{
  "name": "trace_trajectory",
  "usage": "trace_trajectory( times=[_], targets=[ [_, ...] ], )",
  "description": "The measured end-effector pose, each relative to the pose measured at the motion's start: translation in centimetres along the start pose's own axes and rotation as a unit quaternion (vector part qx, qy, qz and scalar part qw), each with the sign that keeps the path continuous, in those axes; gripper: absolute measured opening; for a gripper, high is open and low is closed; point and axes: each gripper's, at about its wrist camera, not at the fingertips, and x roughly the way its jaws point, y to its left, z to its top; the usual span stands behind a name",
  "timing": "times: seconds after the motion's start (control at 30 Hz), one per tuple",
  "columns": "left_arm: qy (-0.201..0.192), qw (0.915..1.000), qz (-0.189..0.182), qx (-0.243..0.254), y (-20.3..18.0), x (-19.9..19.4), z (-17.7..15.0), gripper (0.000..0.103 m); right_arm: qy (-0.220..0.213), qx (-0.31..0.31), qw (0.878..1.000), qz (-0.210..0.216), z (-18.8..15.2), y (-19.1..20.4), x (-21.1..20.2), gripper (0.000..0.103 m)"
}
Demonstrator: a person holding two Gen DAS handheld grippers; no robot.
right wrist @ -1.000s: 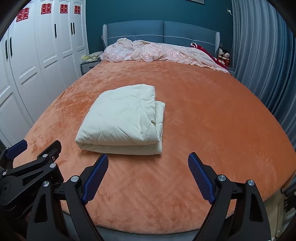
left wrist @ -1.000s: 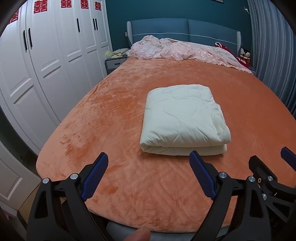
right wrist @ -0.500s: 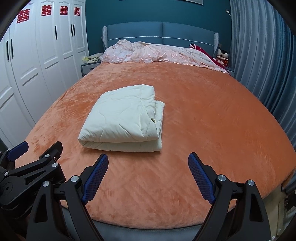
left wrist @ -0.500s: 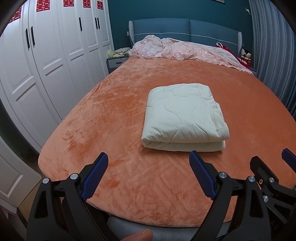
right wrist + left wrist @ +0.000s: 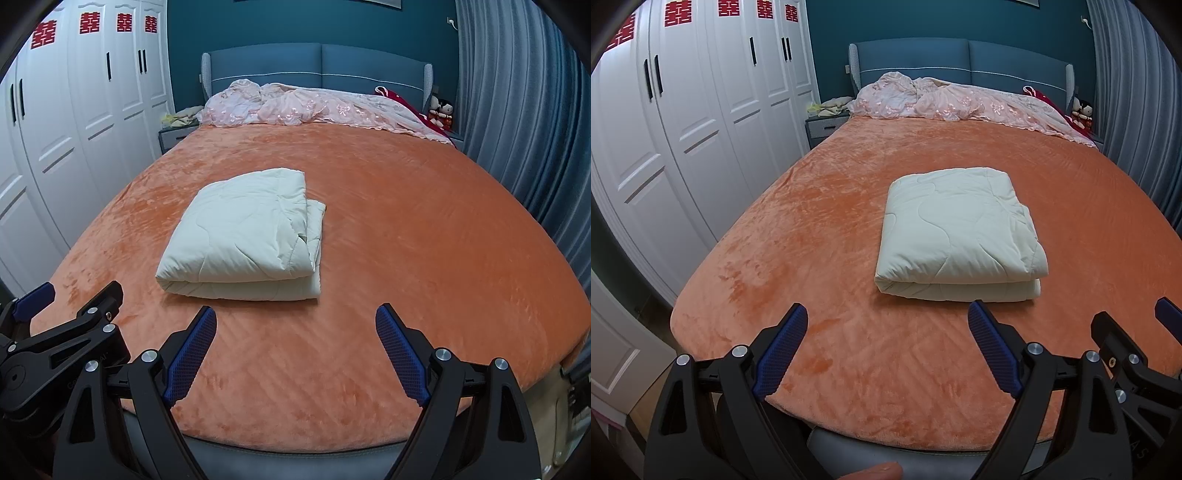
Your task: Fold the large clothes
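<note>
Fingers point(image 5: 783, 350) on left gripper point(image 5: 886, 350) and right gripper point(image 5: 295, 350) spread wide, holding nothing, hanging near the bed point(image 5: 424, 240) foot edge. Quilt point(image 5: 956, 229) sits folded mid-bed, apart from both; fold looks finished.

The quilt point(image 5: 960, 232) is cream-white, padded and stitched in wavy lines. It lies folded into a thick, squarish bundle of stacked layers, flat on the bed point(image 5: 820, 229). It sits around the middle of the bed's width, nearer the foot edge than the head. Its rounded fold faces the foot edge; at its right side the lower layers point(image 5: 317, 229) stick out past the top one.
</note>
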Motion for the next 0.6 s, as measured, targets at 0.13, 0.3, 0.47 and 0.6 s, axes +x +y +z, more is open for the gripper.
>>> trace_trajectory(
  times=[0.13,0.3,0.47,0.6],
  targets=[
    [0.001,1.0000,0.000,-0.002,0.01,-0.09,-0.08,0.085,-0.001,-0.001,1.000,-0.001,0.03,-0.05,0.00,0.086],
    [0.000,1.0000,0.001,-0.002,0.00,-0.31,-0.23,0.085,0.000,-0.001,1.000,0.000,0.05,-0.10,0.04,0.086],
    [0.001,1.0000,0.001,-0.004,0.03,-0.44,-0.38,0.084,0.000,0.000,1.000,-0.001,0.02,-0.11,0.00,0.086],
    [0.001,1.0000,0.000,-0.004,0.04,-0.42,-0.37,0.084,0.000,-0.001,1.000,-0.001,0.04,-0.17,0.01,0.086]
  ],
)
